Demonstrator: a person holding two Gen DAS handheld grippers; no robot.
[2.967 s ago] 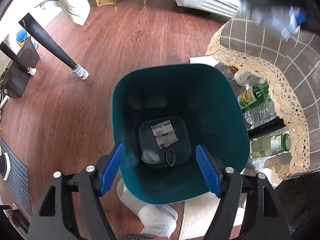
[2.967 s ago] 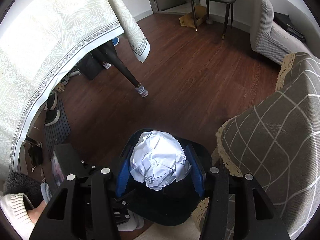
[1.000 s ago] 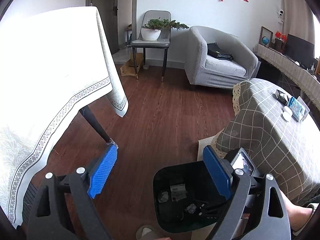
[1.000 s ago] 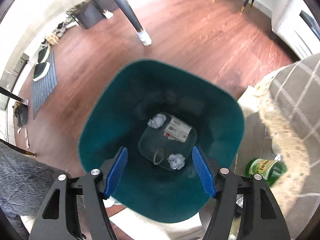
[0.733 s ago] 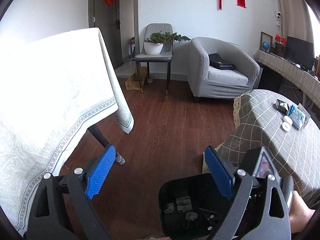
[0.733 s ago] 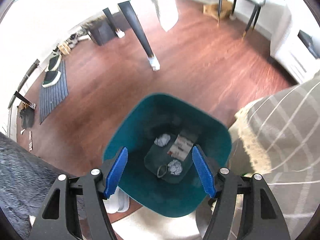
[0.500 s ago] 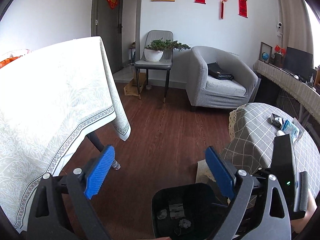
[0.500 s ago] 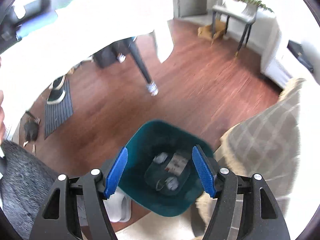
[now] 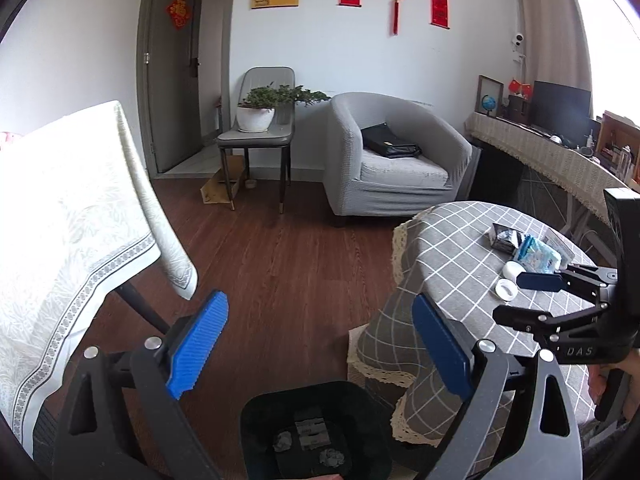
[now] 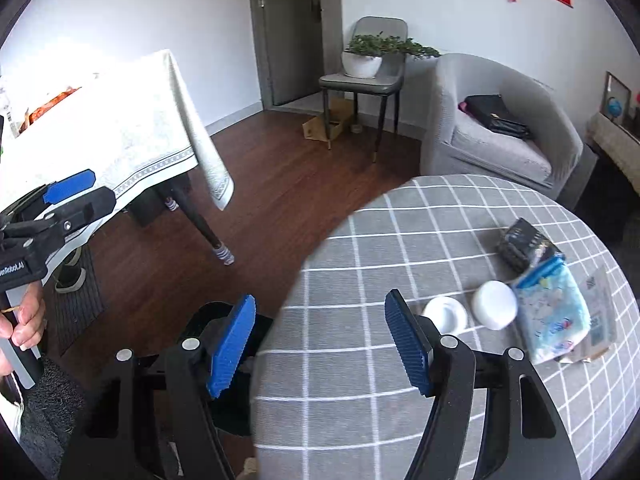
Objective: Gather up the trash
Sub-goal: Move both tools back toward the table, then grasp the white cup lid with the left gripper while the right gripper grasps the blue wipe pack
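A dark teal trash bin (image 9: 360,404) stands on the floor beside the round table (image 10: 360,360); crumpled paper balls (image 9: 283,441) and a label lie inside. My left gripper (image 9: 320,344) is open and empty, raised above the bin. My right gripper (image 10: 322,344) is open and empty over the table's left part. On the table's right lie two white lids (image 10: 444,314), a blue wipes packet (image 10: 554,316), a dark crumpled wrapper (image 10: 524,242) and a flat sachet (image 10: 602,304). The bin's rim (image 10: 208,314) shows behind my right gripper's left finger.
A table with a white cloth (image 9: 72,232) stands on the left, with one black leg (image 10: 204,228). A grey armchair (image 9: 392,160) and a chair with a potted plant (image 9: 260,128) stand at the back. A door mat and shoes (image 10: 72,276) lie at the left.
The crumpled paper that my right gripper held is now in the bin. Both grippers have lifted away from the bin; the right one has swung over the round table.
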